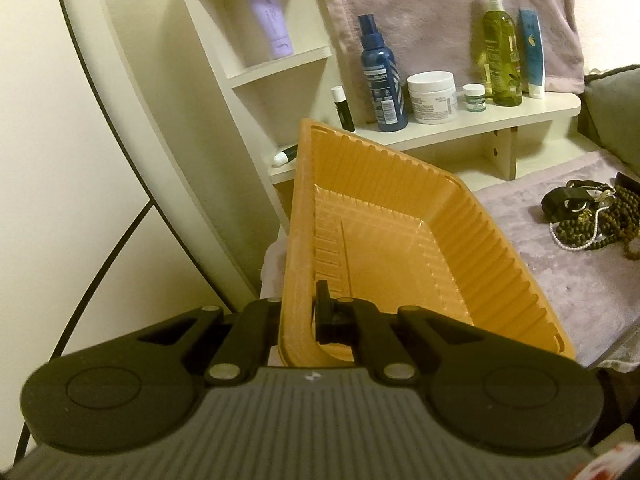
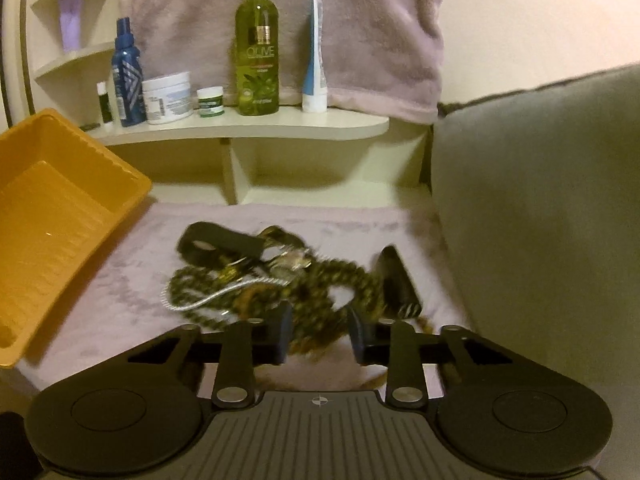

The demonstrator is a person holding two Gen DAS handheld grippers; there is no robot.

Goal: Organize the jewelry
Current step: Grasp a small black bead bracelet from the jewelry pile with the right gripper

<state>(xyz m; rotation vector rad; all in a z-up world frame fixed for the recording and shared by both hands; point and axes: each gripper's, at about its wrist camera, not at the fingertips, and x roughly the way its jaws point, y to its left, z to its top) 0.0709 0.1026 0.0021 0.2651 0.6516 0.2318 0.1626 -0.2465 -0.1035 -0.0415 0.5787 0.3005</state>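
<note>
My left gripper (image 1: 301,312) is shut on the near rim of an orange ribbed plastic tray (image 1: 400,248), which is tilted and has nothing in it. The tray also shows at the left of the right wrist view (image 2: 60,208). A tangled pile of jewelry (image 2: 272,280) lies on the mauve cloth: dark bead strands, a white pearl string, a black strap, a dark case at the right. It shows far right in the left wrist view (image 1: 592,216). My right gripper (image 2: 318,332) is open, its fingers either side of the nearest bead strands.
A cream shelf unit (image 2: 248,124) behind holds a blue bottle (image 2: 128,80), a white jar (image 2: 168,98), a green olive spray bottle (image 2: 258,56) and a tube (image 2: 316,72). A grey cushion (image 2: 540,200) stands at the right. A mauve towel (image 2: 360,20) hangs behind.
</note>
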